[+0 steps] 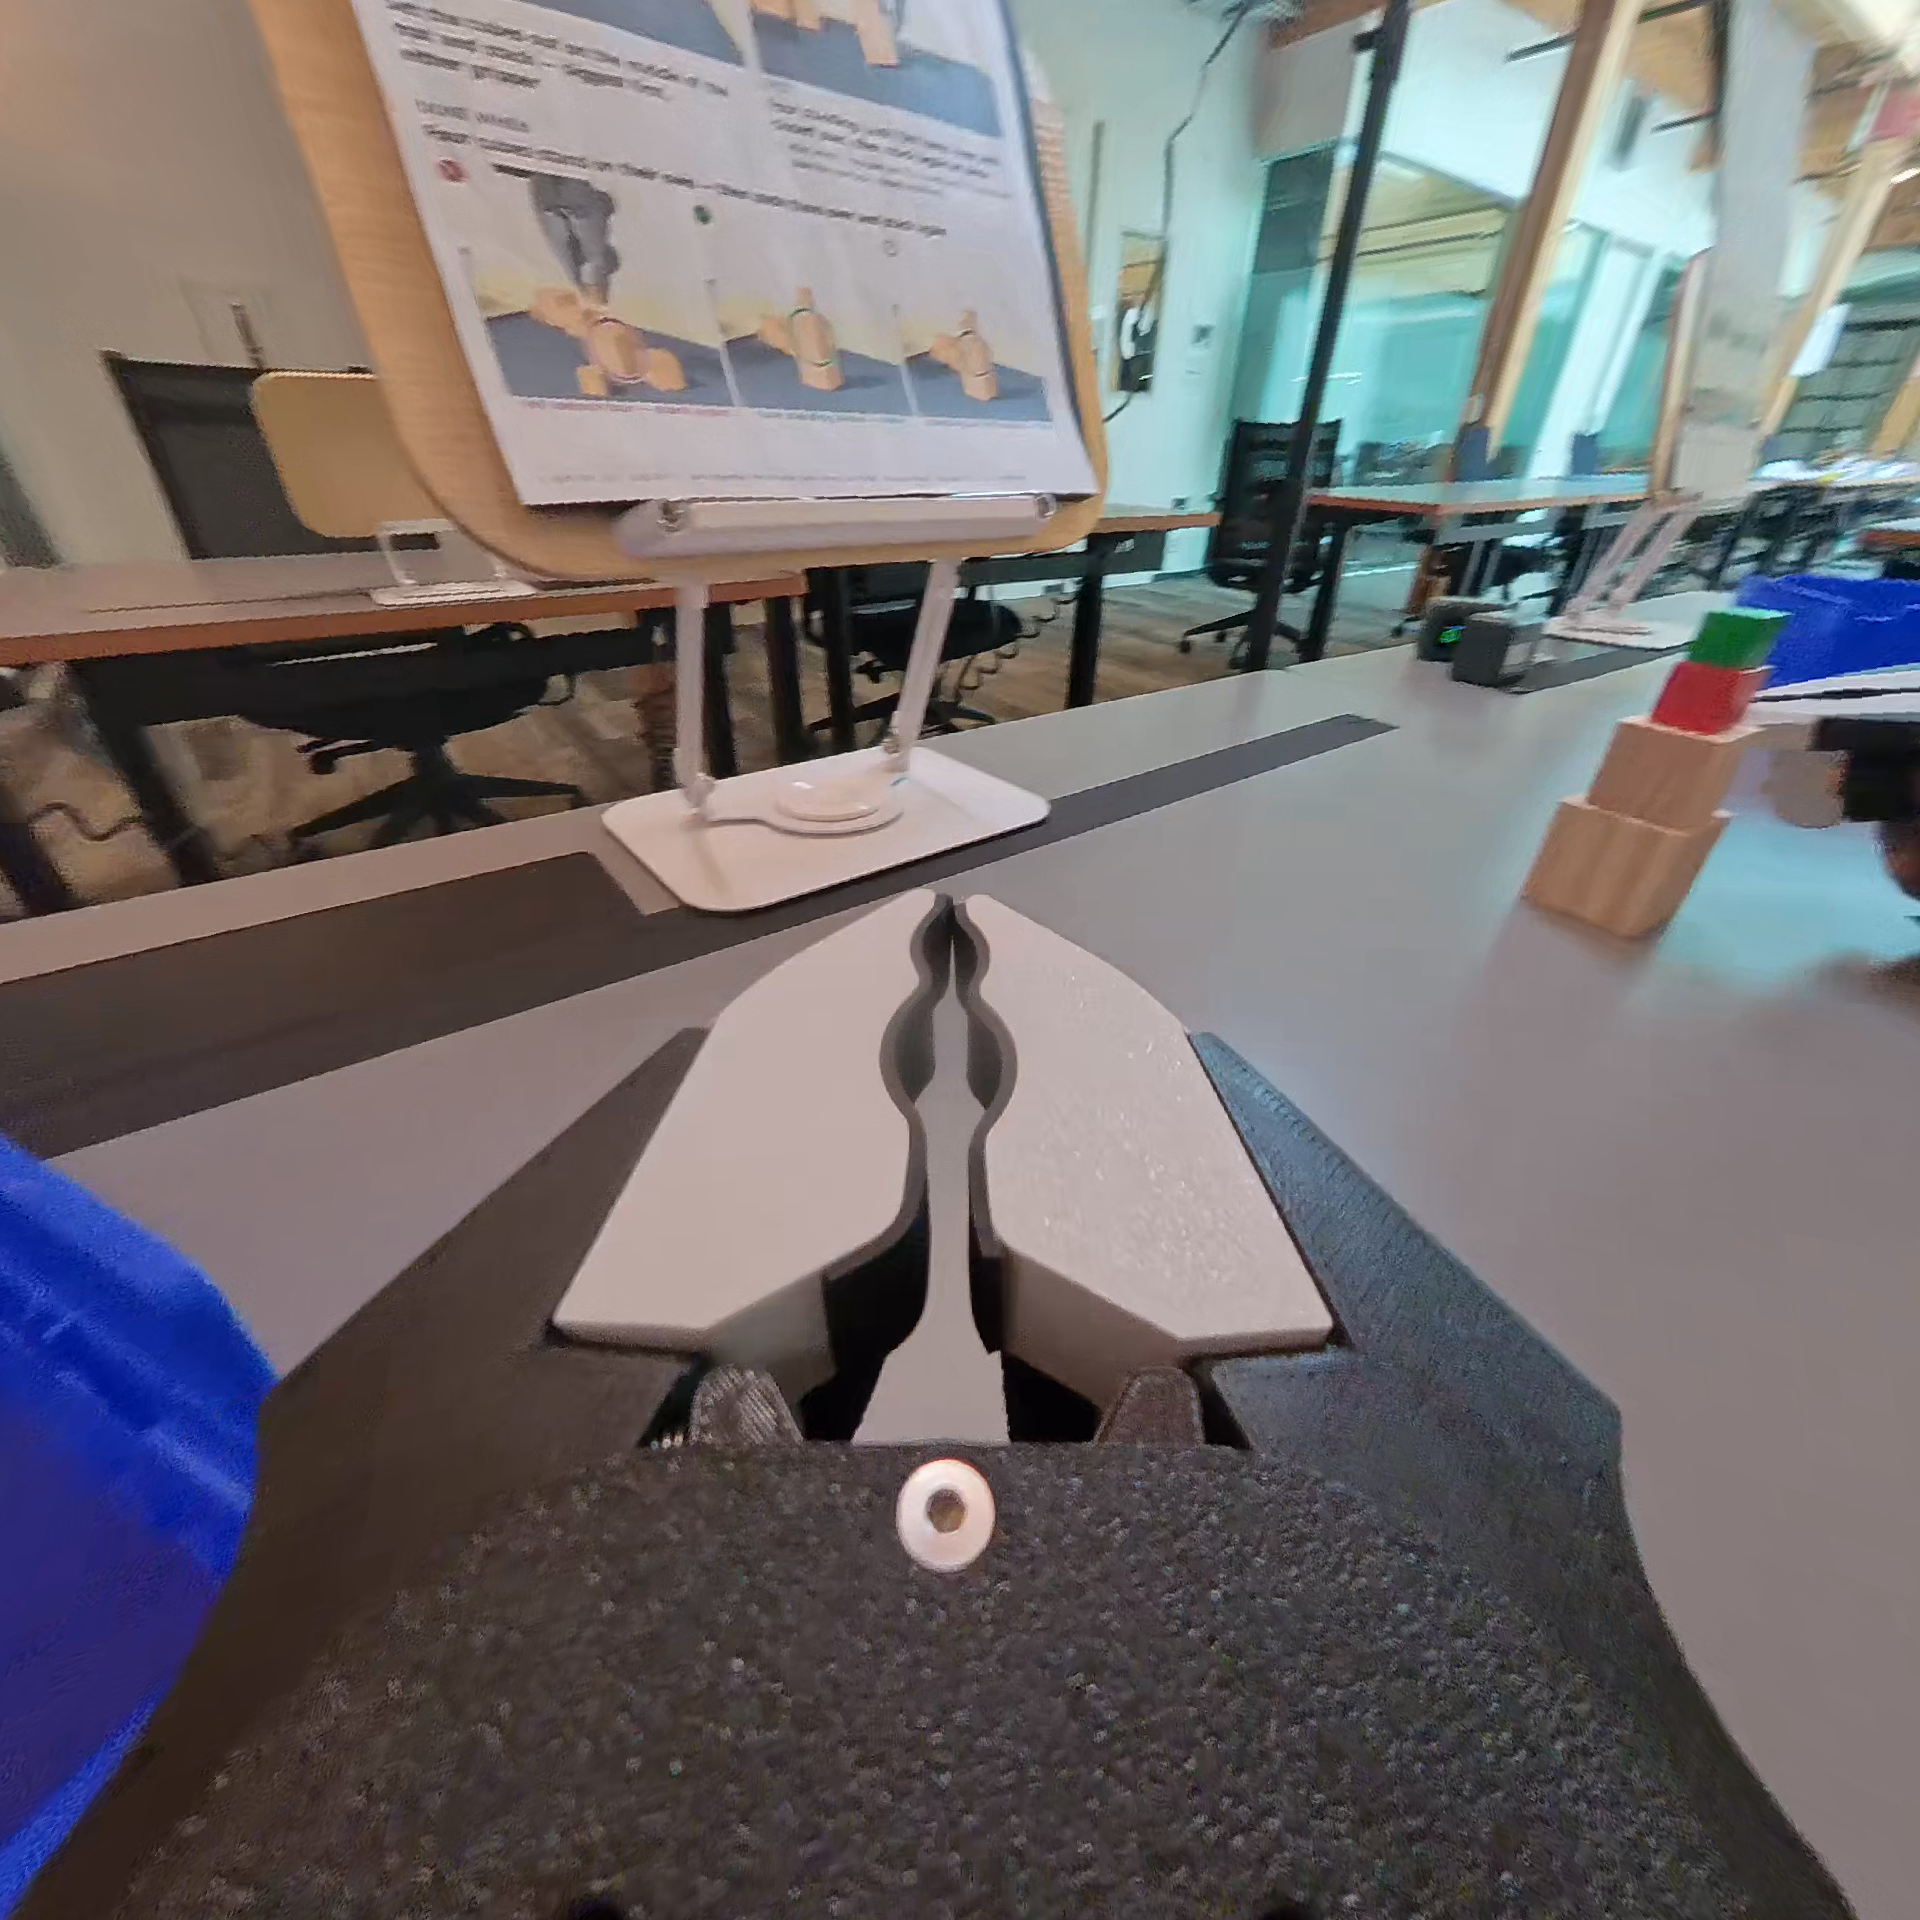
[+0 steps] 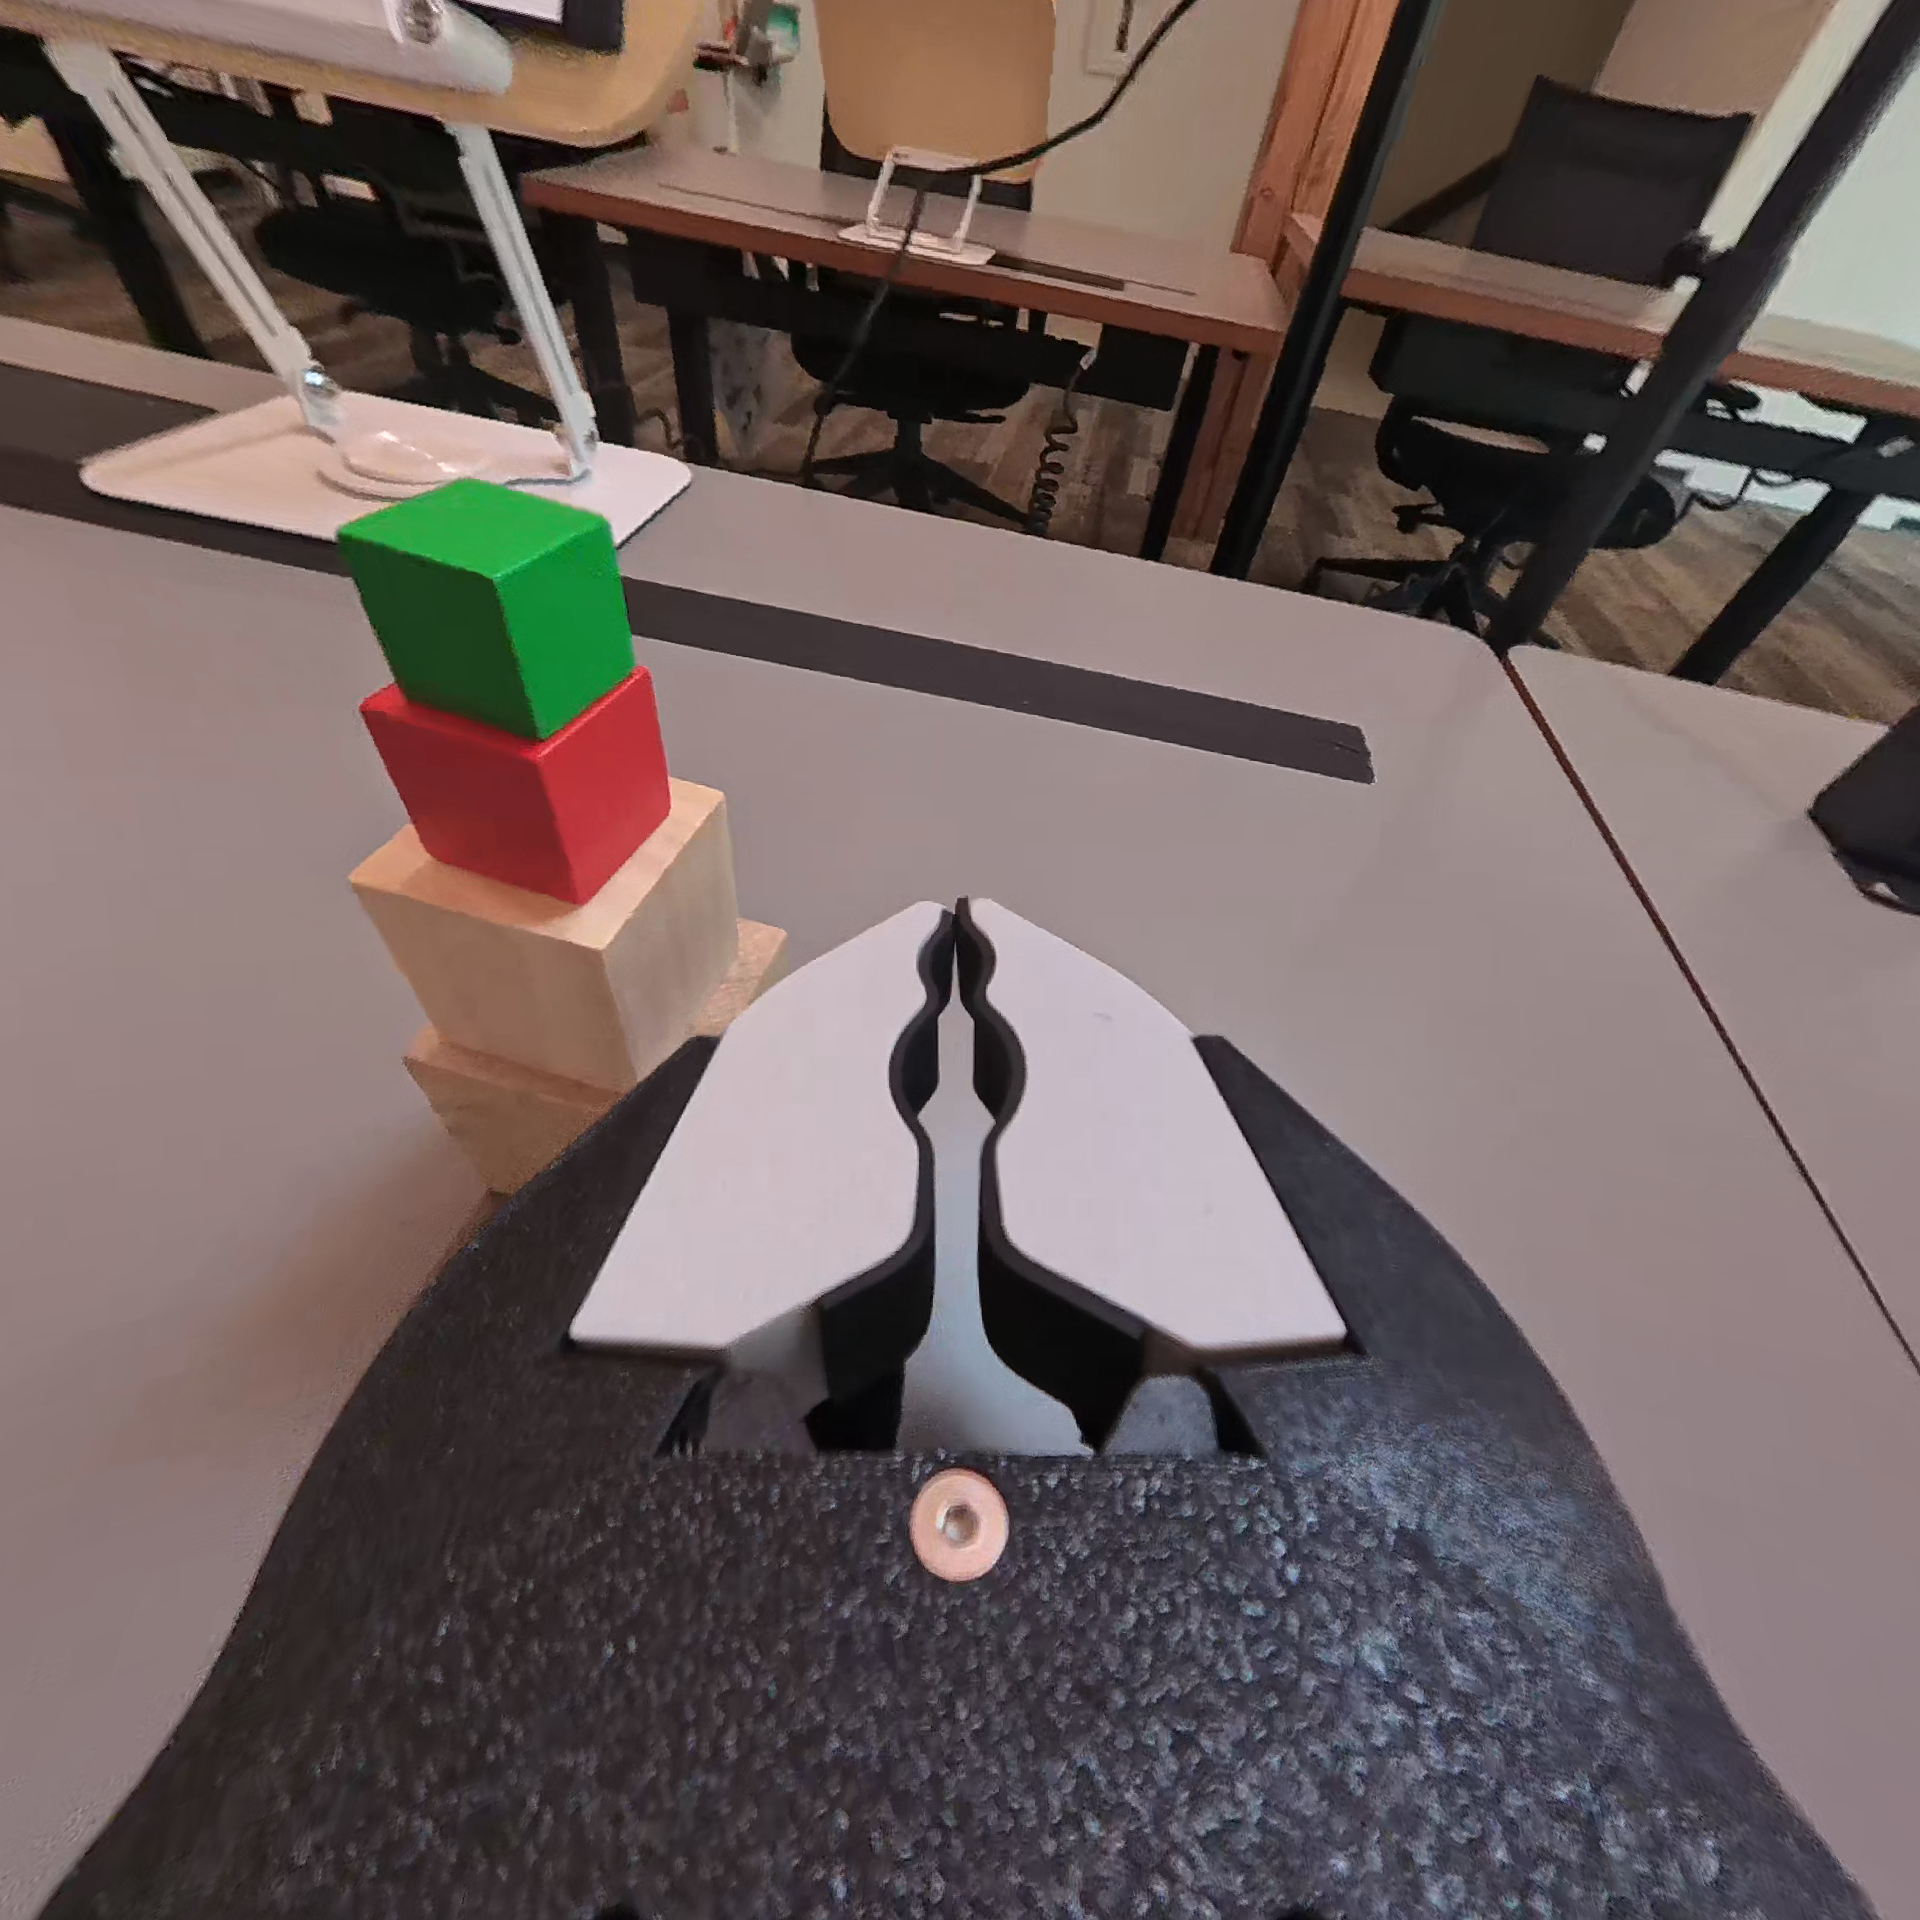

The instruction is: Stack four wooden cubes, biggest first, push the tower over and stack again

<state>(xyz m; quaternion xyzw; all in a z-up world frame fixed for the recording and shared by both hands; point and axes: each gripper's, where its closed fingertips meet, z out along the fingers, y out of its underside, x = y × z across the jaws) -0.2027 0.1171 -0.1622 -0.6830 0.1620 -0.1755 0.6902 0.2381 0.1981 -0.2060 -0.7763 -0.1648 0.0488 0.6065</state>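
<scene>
Here, left gripper closed on nothing near white stand base, right gripper closed and bare, beside stack of green cube, red cube, two wooden blocks, grey table.

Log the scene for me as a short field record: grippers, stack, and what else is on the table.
left gripper: fingers shut, holding nothing, facing white document stand
right gripper: fingers shut, holding nothing, right of stack
stack, top down: green cube, red cube, two wooden blocks
table: grey, black strip
</scene>
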